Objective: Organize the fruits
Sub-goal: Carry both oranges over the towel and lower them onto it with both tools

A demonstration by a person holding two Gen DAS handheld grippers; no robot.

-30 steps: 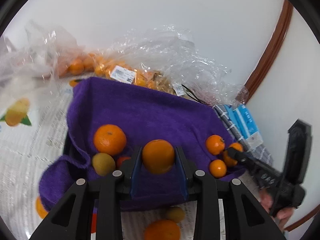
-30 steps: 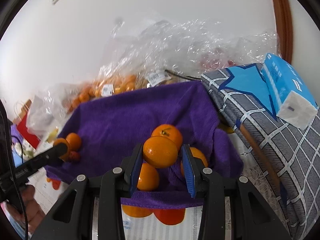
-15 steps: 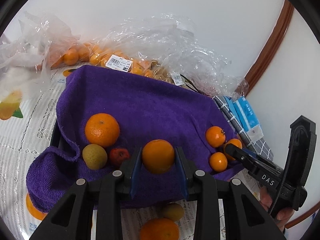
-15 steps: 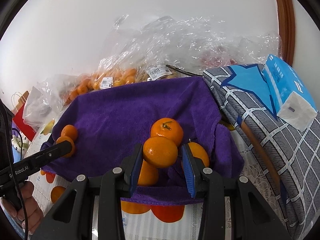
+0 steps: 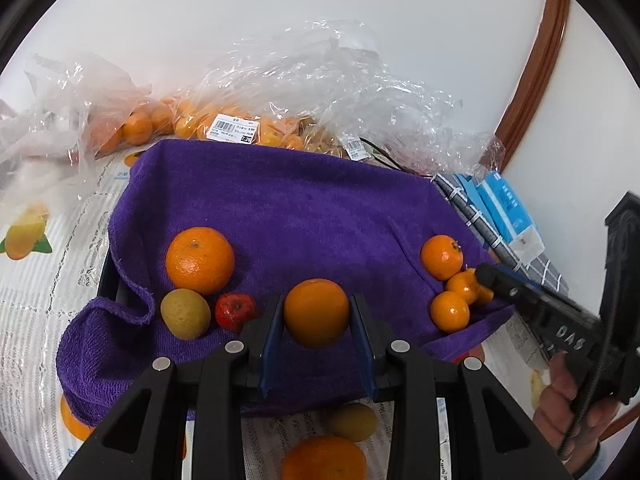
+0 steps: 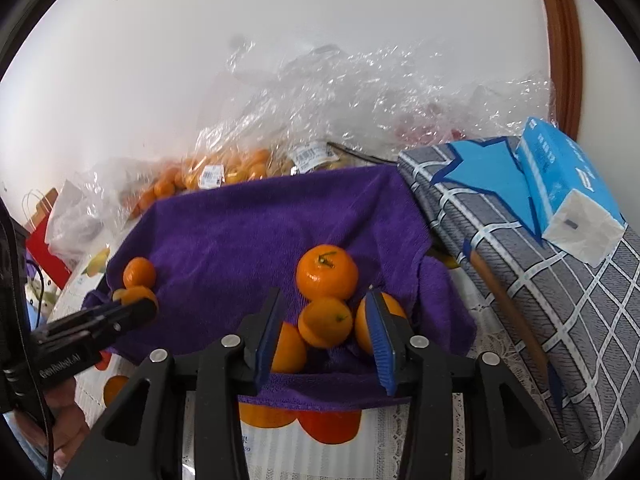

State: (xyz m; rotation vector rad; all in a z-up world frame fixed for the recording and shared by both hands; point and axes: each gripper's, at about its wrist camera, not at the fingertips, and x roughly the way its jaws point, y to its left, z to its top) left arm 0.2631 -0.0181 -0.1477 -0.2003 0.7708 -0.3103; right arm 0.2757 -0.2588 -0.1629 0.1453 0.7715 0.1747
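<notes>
A purple towel (image 5: 280, 208) covers a dark tray on the table. My left gripper (image 5: 316, 316) is shut on an orange (image 5: 316, 312) above the towel's near edge. On the towel's left lie a big orange (image 5: 199, 260), a yellow-green fruit (image 5: 185, 313) and a small red fruit (image 5: 235, 310). My right gripper (image 6: 326, 328) is open above the towel's right corner. A small orange (image 6: 325, 322) lies on the towel between its fingers, among three more oranges (image 6: 327, 271). The right gripper also shows in the left wrist view (image 5: 486, 274) beside that group (image 5: 442, 257).
Clear plastic bags (image 5: 320, 92) holding several oranges lie behind the towel against the white wall. A grey checked cushion (image 6: 540, 280) with a blue tissue pack (image 6: 568, 184) lies to the right. An orange (image 5: 324, 458) and a yellow-green fruit (image 5: 352, 422) lie on the tablecloth in front.
My right gripper has opened and its orange now lies on the towel among the others. My left gripper still holds its orange; its view has pulled back slightly.
</notes>
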